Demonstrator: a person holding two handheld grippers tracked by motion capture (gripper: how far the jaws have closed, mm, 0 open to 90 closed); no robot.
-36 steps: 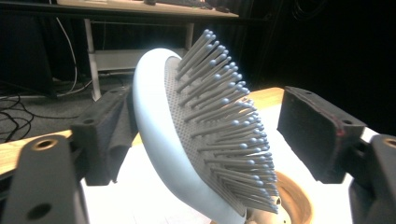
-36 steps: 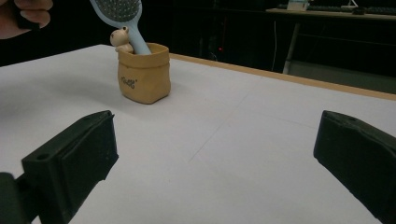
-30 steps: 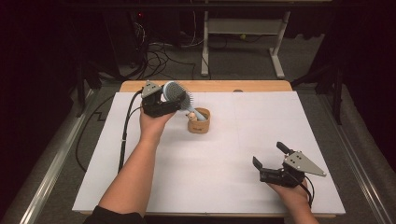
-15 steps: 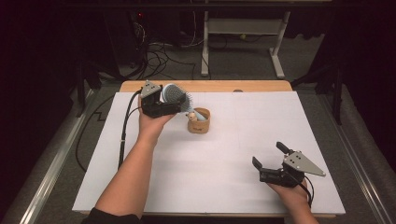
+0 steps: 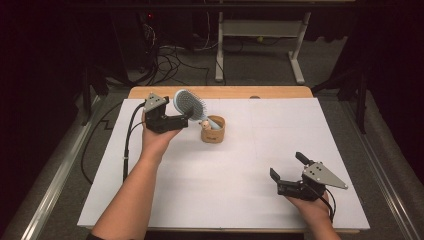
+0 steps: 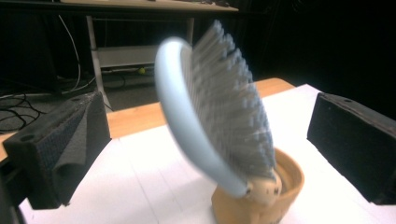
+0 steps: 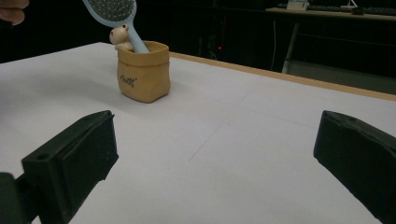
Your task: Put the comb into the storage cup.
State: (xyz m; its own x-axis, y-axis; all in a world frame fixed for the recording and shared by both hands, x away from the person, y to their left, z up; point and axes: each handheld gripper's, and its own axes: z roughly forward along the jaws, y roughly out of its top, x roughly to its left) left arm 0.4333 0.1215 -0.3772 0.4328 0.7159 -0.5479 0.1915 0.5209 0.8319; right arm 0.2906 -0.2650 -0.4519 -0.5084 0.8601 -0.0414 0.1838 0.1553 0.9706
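- While the hairbrush (image 5: pixel 190 104) stands handle-down in a small tan pot (image 5: pixel 213 131), the left claw (image 5: pixel 186 118) sits at the brush head with its jaws spread wide; they have just been opening, and neither pad presses on the brush.
- From the left claw's own camera, the pale blue hairbrush (image 6: pixel 215 112) rises tilted between the two black jaws, bristles facing right, with a clear gap on each side.
- That tan pot (image 6: pixel 261 196) looks like a little folded sack, and a small figurine (image 5: pixel 204 123) perches at its rim beside the brush handle.
- Pot and brush stand on the far left-of-centre part of the white counter (image 5: pixel 240 190), near its wooden back edge.
- At the near right corner of the counter, well apart from the pot, the right claw (image 5: pixel 289 167) is held in the person's right hand, jaws wide with nothing between them.
- Seen from the right claw's camera, the pot (image 7: pixel 143 71) and the brush (image 7: pixel 116 14) stand far off at upper left, beyond bare white counter (image 7: pixel 224 140).
- A black cable (image 5: pixel 129 145) trails from the left claw along the person's left forearm (image 5: pixel 131 195).
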